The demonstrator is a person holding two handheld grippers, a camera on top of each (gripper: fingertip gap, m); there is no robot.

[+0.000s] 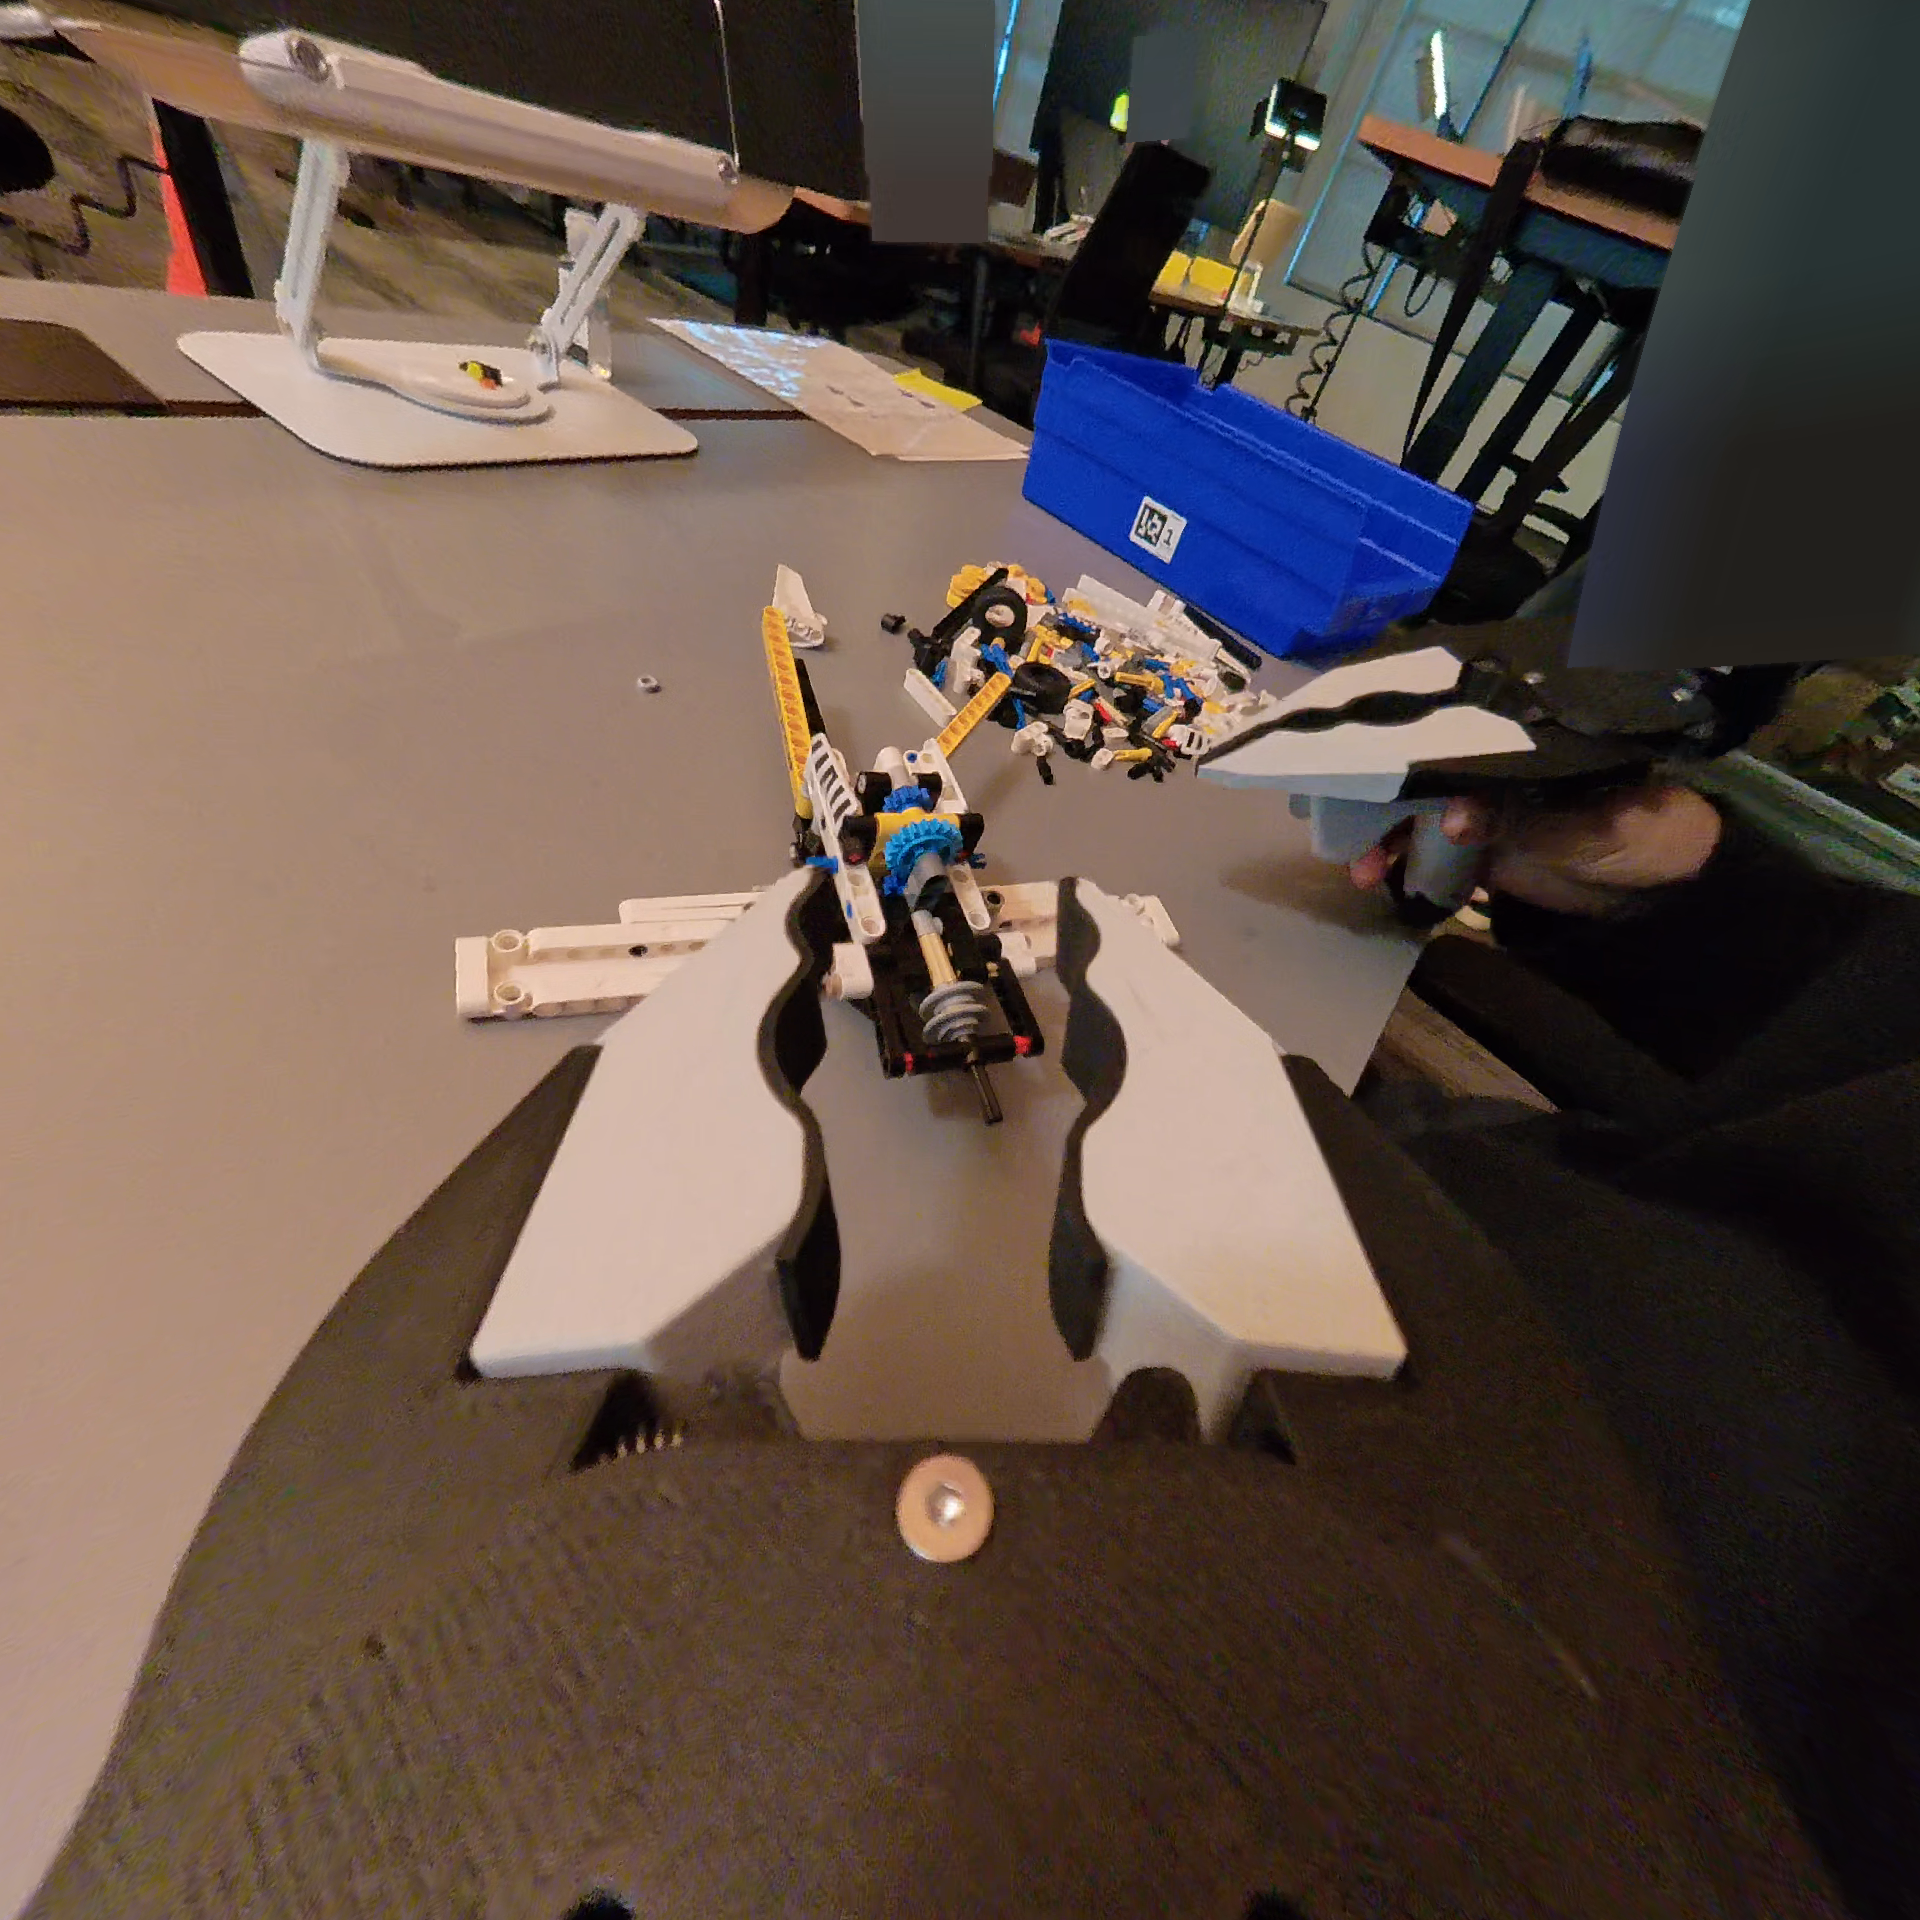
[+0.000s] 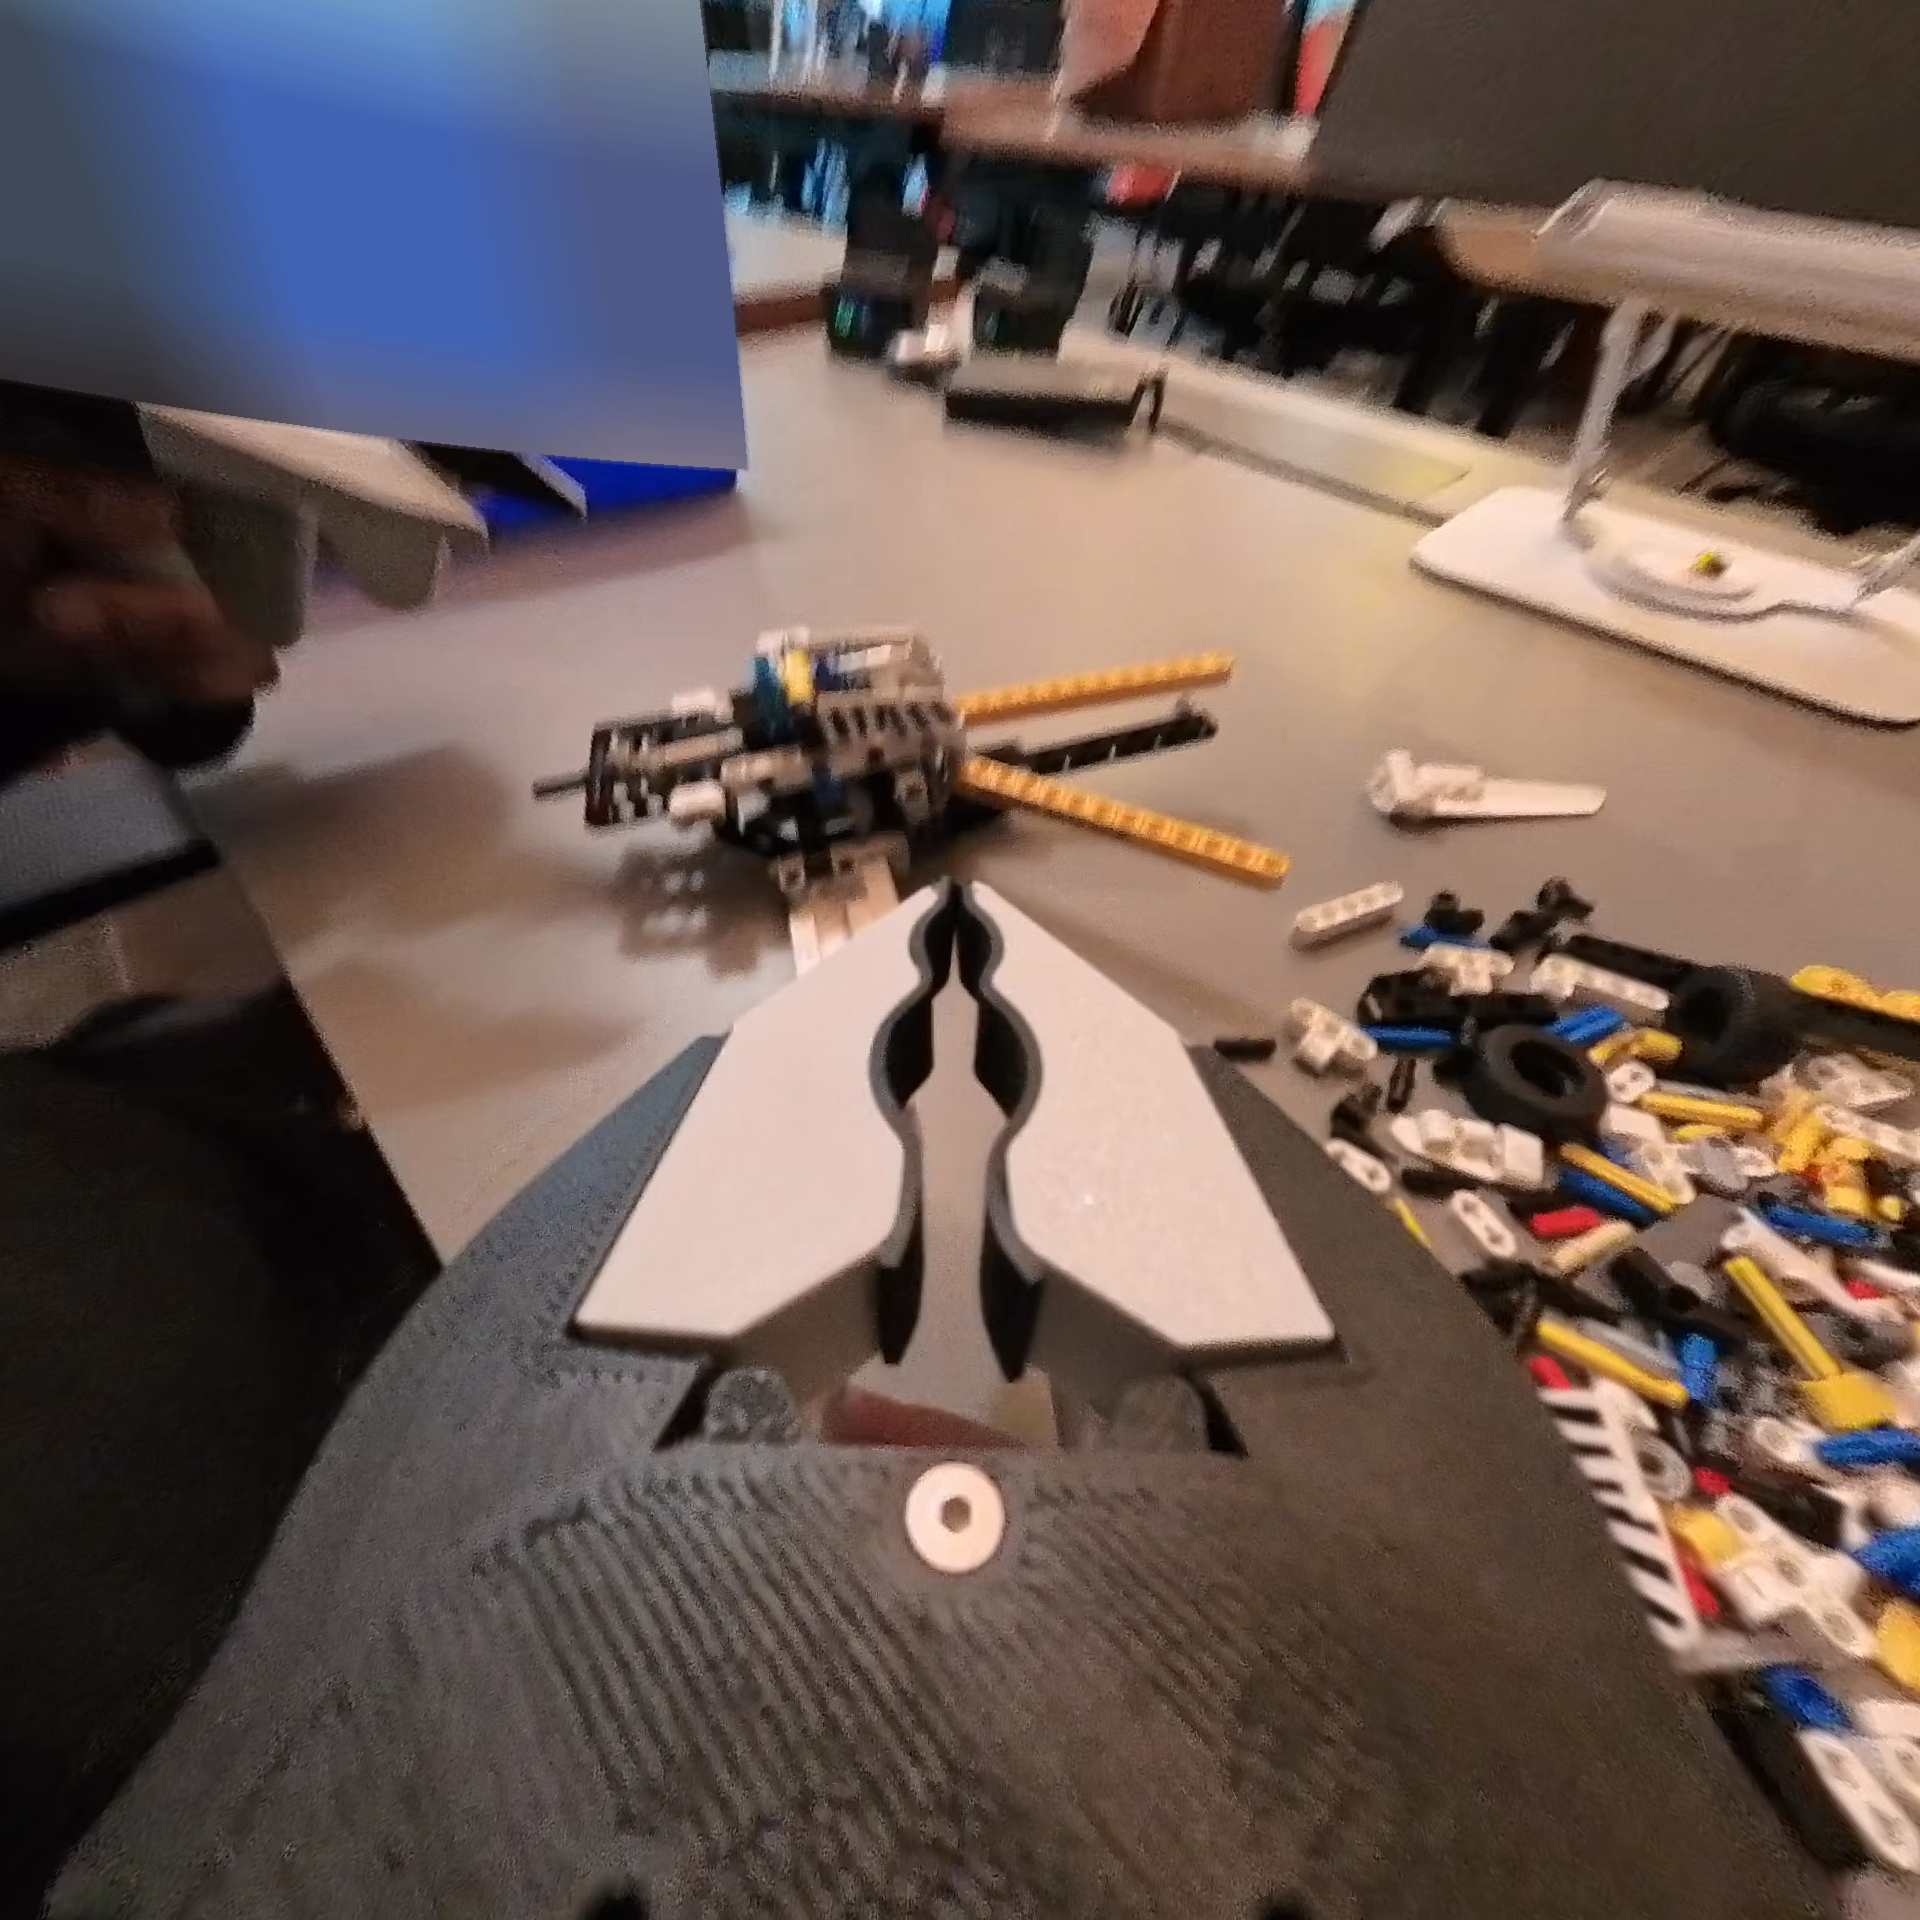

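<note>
Straddling the brick-built model (image 1: 925,914), the left gripper (image 1: 940,894) is seen with jaws spread, 1 finger on each side; no pad is seen pressing on it, so nothing is gripped. For a clean hold, the black frame at the near end looks the sturdier place to be pinched, judged better than the exposed blue gear or grey worm gear.

The model lies on the grey table (image 1: 312,675): black frame, protruding black axle at 6 o'clock, white beams crossing under it, 2 yellow beams reaching toward 11 and 1 o'clock.

The right gripper (image 2: 954,904) is held with fingertips pressed together on nothing, just short of the model's white beams at its 12 o'clock. A pile of loose parts (image 2: 1662,1195) is seen at its 3 o'clock.

Farther off, a blue bin (image 1: 1247,488) sits behind the pile, and a white stand (image 1: 436,405) at 11 o'clock in the left view.
</note>
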